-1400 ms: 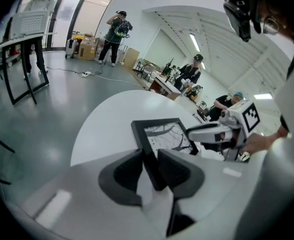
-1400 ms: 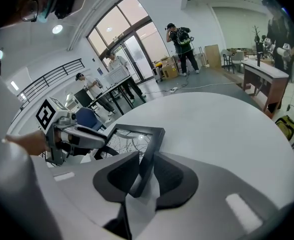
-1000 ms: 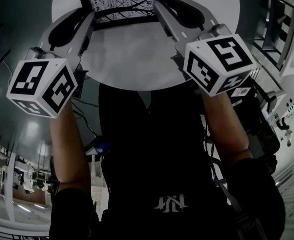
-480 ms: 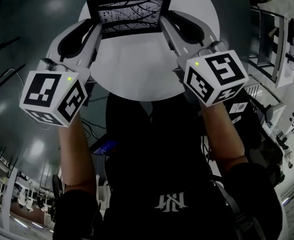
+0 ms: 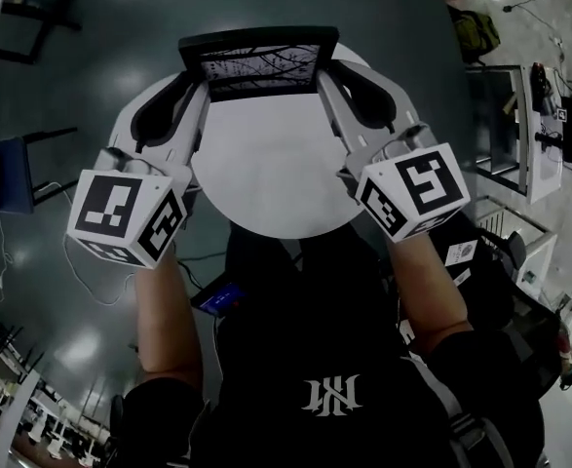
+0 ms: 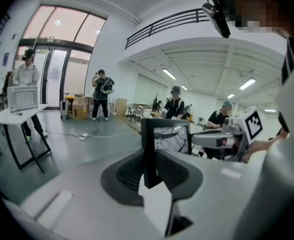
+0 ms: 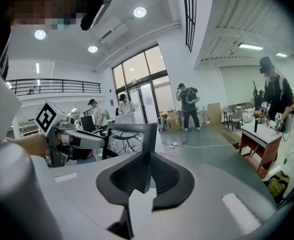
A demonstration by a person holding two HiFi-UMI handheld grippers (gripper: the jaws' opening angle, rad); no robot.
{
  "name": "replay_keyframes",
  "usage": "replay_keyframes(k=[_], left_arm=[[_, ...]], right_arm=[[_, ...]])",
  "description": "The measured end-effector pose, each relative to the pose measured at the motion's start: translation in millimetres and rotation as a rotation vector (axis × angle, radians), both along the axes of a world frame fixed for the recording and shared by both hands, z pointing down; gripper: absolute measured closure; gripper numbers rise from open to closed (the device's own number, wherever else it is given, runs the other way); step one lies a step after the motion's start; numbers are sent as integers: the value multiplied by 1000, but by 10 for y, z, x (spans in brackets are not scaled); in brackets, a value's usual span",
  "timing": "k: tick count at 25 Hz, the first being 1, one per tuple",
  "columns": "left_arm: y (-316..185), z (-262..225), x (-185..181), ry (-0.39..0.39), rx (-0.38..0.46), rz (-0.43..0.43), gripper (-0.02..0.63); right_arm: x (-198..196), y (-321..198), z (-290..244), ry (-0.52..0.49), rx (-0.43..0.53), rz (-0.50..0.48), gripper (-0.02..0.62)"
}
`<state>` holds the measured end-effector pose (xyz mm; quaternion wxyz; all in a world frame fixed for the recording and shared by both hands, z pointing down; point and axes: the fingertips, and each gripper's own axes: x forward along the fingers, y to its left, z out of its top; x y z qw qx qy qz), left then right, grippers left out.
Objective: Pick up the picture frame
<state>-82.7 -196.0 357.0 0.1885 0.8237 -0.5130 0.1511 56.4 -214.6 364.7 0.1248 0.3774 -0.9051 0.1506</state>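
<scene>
Picture frame (image 5: 258, 61) is up off the round counter (image 5: 266, 178), held over its far rim. Left gripper (image 5: 196, 88) grips the frame's left edge and right gripper (image 5: 324, 81) its right edge. Both sets of jaws have just been closing, narrow now, with the frame edge pinched between them. Pick-up looks done; only a steady hold remains. Open floor (image 5: 383, 8) beyond. Desk (image 5: 505, 130) well apart.
</scene>
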Motion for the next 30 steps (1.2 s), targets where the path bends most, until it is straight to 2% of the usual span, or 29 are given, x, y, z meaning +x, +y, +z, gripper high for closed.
replay_keyframes(k=[9,16,30], left_arm=[[-15,-1182,64,-18,177,-5,535],[16,-2059,96,-37,304,-5,535],[484,-3495,302,-78,522,10,535]], right_arm=[[70,-18,-1227,-39,184,16,557],[111,44,-2064,-78,291,33,557],[324,523,-3512,-177,534,59,560]])
